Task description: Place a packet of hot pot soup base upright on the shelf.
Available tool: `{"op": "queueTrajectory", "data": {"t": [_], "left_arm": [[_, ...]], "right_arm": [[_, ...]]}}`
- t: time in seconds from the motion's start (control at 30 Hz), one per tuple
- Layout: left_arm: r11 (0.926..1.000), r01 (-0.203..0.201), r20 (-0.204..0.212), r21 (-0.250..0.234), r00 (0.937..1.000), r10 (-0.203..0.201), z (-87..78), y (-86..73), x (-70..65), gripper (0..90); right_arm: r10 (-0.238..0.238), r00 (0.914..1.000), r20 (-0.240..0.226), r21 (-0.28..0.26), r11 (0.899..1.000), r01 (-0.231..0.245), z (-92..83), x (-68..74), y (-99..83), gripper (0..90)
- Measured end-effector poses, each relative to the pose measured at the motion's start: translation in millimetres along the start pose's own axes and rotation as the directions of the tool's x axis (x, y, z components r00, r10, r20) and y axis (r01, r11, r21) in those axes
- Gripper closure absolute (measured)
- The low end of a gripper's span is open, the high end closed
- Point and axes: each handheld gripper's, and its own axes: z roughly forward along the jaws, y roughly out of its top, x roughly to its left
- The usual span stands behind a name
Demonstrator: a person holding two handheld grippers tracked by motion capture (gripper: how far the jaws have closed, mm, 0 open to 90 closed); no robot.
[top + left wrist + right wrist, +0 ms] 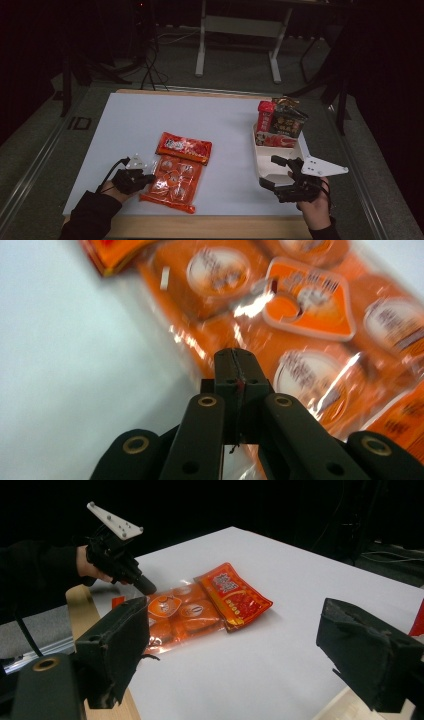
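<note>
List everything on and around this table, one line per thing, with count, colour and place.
Table: one, white top with wooden edge, centre.
Orange multipack: one, clear bag of orange packets, near left, at the left gripper.
Red packet: one, red-orange, just beyond the multipack, overlapping its far end.
Tray: one, white, right side of the table.
Snack packs: several, red and dark, standing at the tray's far end; exact count unclear.
Desk frame: one, pale, on the floor behind.
Left gripper: one, black, fingers shut at the multipack's edge.
Right gripper: one, black, fingers open, over the tray's near end.
</note>
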Motion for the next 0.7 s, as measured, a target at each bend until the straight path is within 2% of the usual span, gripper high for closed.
{"op": "queueTrajectory", "data": {"t": [0.13, 0.27, 0.37, 0.7], "left_arm": [[1.0, 0.009, 0.006, -0.001, 0.9999, -0.009, 1.6, -1.0, 0.7, 90.0], [0.9998, 0.013, -0.007, -0.012, 0.9999, -0.013, 4.1, 1.5, -2.6, 90.0], [0.9995, 0.025, 0.004, -0.021, 0.9997, -0.025, 6.8, 3.2, -4.6, 90.0], [0.9996, 0.004, 0.041, -0.027, 0.9992, -0.003, 23.5, 20.5, -21.4, 90.0]], "right_arm": [[-0.003, 1.0, -0.001, 0.002, 1.0, 0.003, 1.1, 1.0, 0.5, 13.6], [0.001, 1.0, -0.004, 0.003, 1.0, -0.001, 2.5, 0.4, -0.1, 13.6], [-0.001, 1.0, -0.006, 0.007, 1.0, 0.001, 4.0, 0.7, -0.5, 13.6], [0.002, 1.0, -0.009, 0.011, 1.0, -0.002, 4.8, 0.8, -1.3, 13.6]]}}
